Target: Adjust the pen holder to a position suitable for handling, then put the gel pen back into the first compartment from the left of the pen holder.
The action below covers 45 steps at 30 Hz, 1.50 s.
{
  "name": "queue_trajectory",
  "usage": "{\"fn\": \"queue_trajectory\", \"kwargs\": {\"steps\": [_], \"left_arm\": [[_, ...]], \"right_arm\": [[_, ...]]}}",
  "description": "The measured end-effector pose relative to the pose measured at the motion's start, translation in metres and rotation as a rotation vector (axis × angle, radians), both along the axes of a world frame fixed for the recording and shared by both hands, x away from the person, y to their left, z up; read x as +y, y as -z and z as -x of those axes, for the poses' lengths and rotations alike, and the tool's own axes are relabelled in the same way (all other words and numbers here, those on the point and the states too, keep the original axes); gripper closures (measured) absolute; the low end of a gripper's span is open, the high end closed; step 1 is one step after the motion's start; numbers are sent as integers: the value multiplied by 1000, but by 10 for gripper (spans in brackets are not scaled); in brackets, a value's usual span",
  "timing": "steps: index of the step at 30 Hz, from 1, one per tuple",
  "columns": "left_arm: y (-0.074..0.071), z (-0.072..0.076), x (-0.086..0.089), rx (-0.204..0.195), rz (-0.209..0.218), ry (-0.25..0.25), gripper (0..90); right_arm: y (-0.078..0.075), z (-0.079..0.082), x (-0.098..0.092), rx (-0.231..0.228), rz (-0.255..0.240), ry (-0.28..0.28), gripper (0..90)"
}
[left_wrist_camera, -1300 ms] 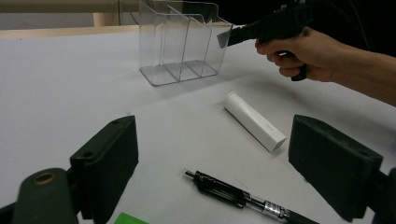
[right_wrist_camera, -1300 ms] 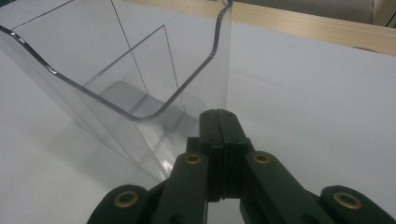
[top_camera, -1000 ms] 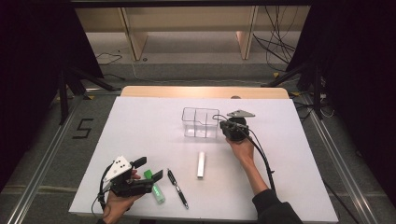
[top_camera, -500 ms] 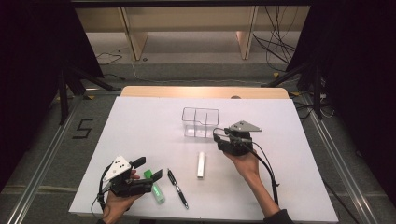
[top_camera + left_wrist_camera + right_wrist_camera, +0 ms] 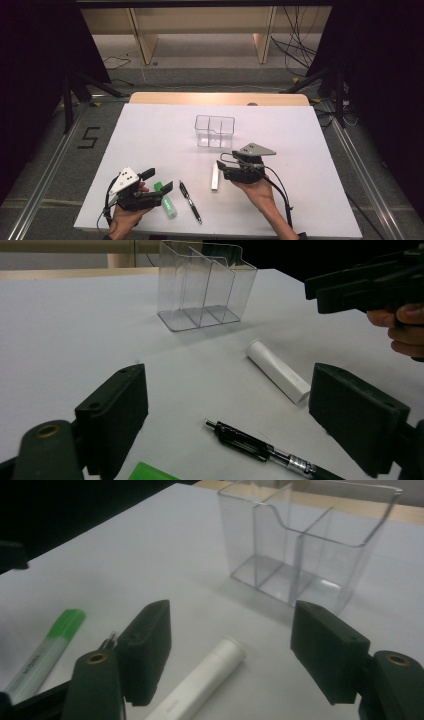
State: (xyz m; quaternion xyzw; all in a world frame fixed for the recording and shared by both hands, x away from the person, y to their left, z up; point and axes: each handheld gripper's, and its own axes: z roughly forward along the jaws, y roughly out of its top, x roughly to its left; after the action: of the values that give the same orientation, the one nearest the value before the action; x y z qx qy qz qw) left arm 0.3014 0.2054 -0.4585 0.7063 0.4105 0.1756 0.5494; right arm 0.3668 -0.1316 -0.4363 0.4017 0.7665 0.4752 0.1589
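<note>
Right gripper: I see its jaws standing wide; they have just been opening, with nothing between the pads. It hovers just right of the white tube, jaws pointing left, not touching it.
Left gripper: I have it low at the near left corner of the table, jaws wide apart and empty.
White tube: lies flat near the table's middle, on the near side of the clear organiser and apart from it.
Black pen: lies between the tube and the green marker.
Hard to make out: in the high view the marker's far end sits at the left gripper's right jaw; I cannot tell whether they touch.
Cut off: the right gripper view crops the tube's near end; the left gripper view shows just a green corner of the marker.
Across views: the left gripper view shows the right gripper's black jaws and fingers at far right.
</note>
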Motion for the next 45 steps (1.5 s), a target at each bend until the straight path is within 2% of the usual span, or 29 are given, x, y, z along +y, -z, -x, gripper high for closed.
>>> {"fn": "queue_trajectory", "kwargs": {"steps": [5,10,17,19,30,36,45], "left_arm": [[-1,-1,1,2,4,-2,158],[0,-1,0,3,2,-3,157],[0,-2,1,5,9,-6,158],[0,-3,1,7,8,-3,158],[0,-2,1,3,10,-3,158],[0,-3,1,4,12,-6,158],[-1,0,2,-3,6,-4,158]], "right_arm": [[2,11,15,1,13,-71,308],[3,21,28,10,23,-113,287],[1,32,36,6,25,-140,268],[2,35,39,1,39,-153,266],[7,46,52,19,42,-191,258],[13,56,63,31,59,-226,259],[23,64,77,35,99,-247,275]]}}
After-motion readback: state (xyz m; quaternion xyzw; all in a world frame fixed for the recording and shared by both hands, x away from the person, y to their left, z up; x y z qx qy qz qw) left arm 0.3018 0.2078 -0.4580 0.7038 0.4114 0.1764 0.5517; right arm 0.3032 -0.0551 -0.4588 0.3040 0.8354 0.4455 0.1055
